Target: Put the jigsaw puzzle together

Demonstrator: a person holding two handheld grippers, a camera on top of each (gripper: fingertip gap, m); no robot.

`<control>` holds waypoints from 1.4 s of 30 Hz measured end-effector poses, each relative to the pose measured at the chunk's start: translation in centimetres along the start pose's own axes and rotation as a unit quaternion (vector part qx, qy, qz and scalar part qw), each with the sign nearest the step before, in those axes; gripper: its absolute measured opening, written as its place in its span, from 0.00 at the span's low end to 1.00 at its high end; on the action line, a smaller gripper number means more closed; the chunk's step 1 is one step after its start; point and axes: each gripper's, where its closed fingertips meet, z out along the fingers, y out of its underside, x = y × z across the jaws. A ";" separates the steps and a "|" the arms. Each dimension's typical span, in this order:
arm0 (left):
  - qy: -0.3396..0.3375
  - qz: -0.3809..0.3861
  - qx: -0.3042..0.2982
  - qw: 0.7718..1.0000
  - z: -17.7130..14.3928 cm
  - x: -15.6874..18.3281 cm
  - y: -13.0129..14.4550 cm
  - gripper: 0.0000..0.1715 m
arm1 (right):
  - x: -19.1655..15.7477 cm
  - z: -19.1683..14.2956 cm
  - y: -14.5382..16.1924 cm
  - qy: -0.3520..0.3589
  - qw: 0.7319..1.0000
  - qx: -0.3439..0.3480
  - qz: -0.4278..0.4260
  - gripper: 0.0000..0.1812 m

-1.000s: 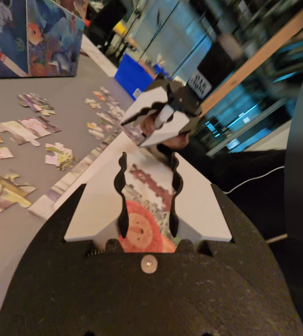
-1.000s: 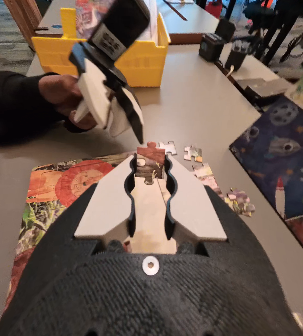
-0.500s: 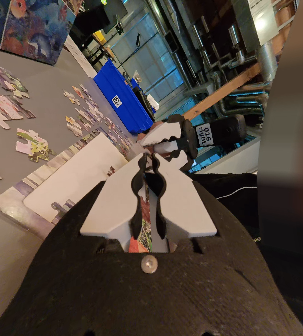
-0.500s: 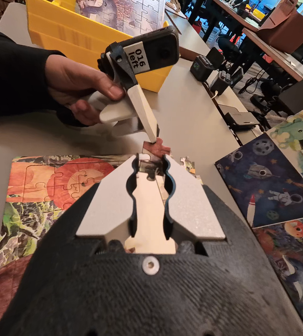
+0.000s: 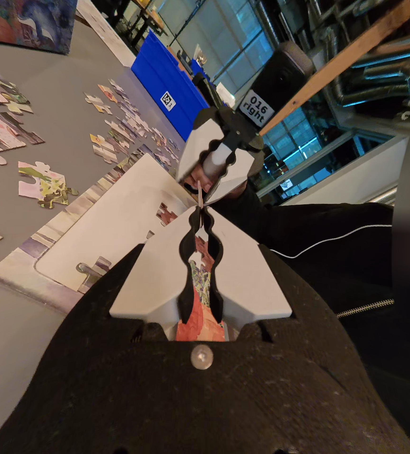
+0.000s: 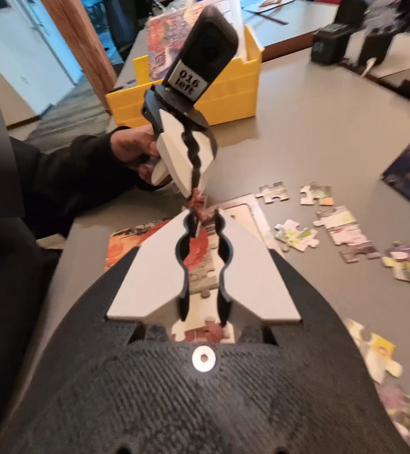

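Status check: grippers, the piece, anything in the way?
Left gripper pinching reddish-brown piece edge-on. Right gripper open, at same piece. Piece above puzzle tray, not seated. Nothing blocking.

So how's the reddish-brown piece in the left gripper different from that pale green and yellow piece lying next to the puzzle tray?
The reddish-brown piece is dark; the green and yellow piece is pale.
The reddish-brown piece is in the air, pinched at the left gripper tips; the green and yellow piece lies flat on the grey table.
The reddish-brown piece hangs over the puzzle tray; the green and yellow piece sits just outside it.
Both are knobbed pieces not yet fitted.
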 end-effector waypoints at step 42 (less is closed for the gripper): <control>-0.014 0.032 -0.040 0.999 1.4 0.0 1.4 0.15 | -4.5 -4.7 6.5 -0.225 0.920 -0.104 0.304 0.00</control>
